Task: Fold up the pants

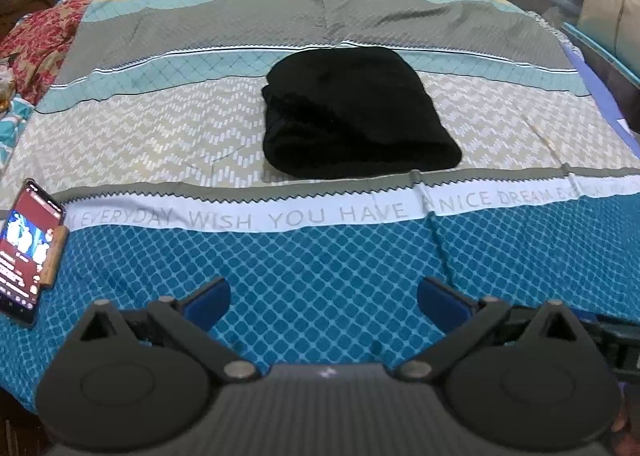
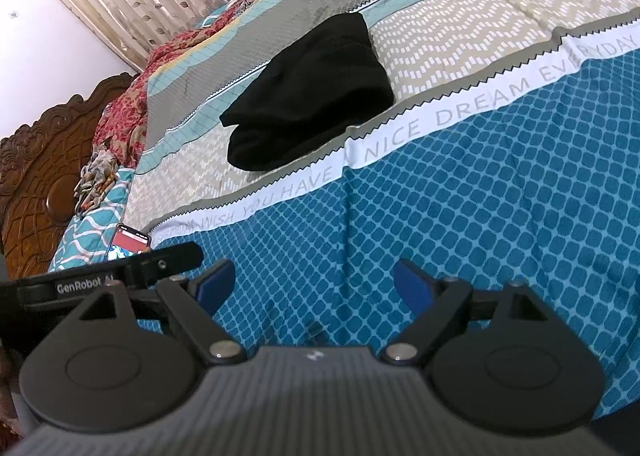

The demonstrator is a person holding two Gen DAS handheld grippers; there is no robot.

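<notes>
Blue-padded left gripper (image 1: 324, 306) and right gripper (image 2: 314, 288) hovering spread wide, gripping nothing, over the bedspread (image 1: 320, 256). Phone (image 1: 26, 252) lying at nine o'clock. Beyond, at twelve o'clock, black pants (image 1: 352, 115) lying folded.

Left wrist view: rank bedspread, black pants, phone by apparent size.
1. bedspread, fills most of the frame.
2. black pants, a folded bundle mid-bed.
3. phone, at the left edge, partly cut off and nearer the camera, yet it looks smallest.
</notes>
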